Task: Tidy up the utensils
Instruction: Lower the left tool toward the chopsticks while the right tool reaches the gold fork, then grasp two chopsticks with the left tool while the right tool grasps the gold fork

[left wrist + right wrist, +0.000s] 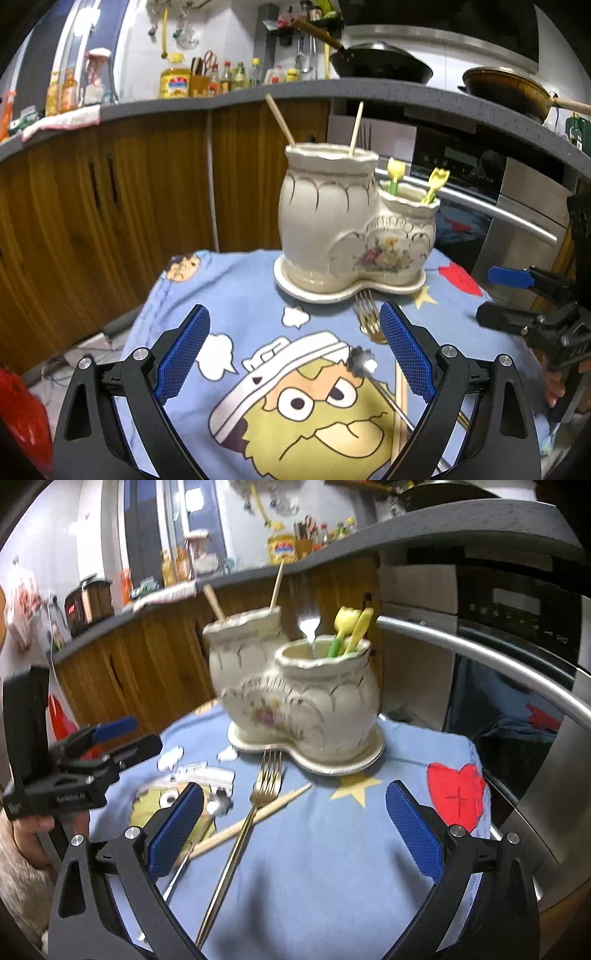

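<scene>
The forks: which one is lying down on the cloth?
The gold fork, flat across a chopstick. The silver fork stands upright in the holder's smaller cup.

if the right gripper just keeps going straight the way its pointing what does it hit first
Most likely the ceramic utensil holder, at its shorter pot. The right gripper is open and empty; only bare cloth lies between, though depth is uncertain.

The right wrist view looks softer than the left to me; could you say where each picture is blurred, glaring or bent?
Right wrist view: holder and silver fork smeared by blur; gold fork fairly crisp; oven handle bowed by the fisheye. Left wrist view: holder sharp, glare on the flower-headed utensil, counter edge curved.
</scene>
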Tool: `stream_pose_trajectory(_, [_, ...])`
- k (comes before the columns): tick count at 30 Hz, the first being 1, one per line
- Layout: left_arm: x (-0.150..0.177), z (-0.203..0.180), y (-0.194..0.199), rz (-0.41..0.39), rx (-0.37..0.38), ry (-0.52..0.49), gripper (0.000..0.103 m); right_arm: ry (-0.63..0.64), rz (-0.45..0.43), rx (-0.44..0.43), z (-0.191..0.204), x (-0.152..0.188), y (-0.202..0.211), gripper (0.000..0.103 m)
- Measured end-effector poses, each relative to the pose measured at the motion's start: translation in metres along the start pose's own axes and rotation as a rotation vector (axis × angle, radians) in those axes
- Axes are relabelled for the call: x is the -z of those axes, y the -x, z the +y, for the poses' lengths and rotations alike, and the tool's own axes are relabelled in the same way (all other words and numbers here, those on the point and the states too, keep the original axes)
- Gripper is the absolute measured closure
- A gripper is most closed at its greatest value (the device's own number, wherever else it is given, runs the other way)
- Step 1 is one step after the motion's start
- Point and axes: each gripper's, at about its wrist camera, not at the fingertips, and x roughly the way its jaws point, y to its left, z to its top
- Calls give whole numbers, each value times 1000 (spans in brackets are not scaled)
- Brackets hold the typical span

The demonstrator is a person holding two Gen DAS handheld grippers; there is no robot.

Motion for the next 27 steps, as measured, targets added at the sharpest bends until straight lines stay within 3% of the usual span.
stream_pose_trajectory(7, [5, 0, -11, 84, -13, -16, 10, 60, 114, -21, 16, 10, -19, 6])
stream_pose_trajectory(10, [6, 2, -12, 93, -7, -10, 10, 65, 159, -45, 21, 14, -26, 17])
stream_pose_trajectory(18, [10, 1, -18, 134, 3, -22, 10, 38, 254, -85, 31, 19, -43, 63])
stream_pose_trajectory(23, [10, 2, -19, 141, 14, -23, 11, 85, 267, -49, 43, 17, -50, 79])
stream_pose_trajectory(27, [11, 2, -19, 147, 21, -31, 11, 64, 291, -48, 43, 18, -57, 84])
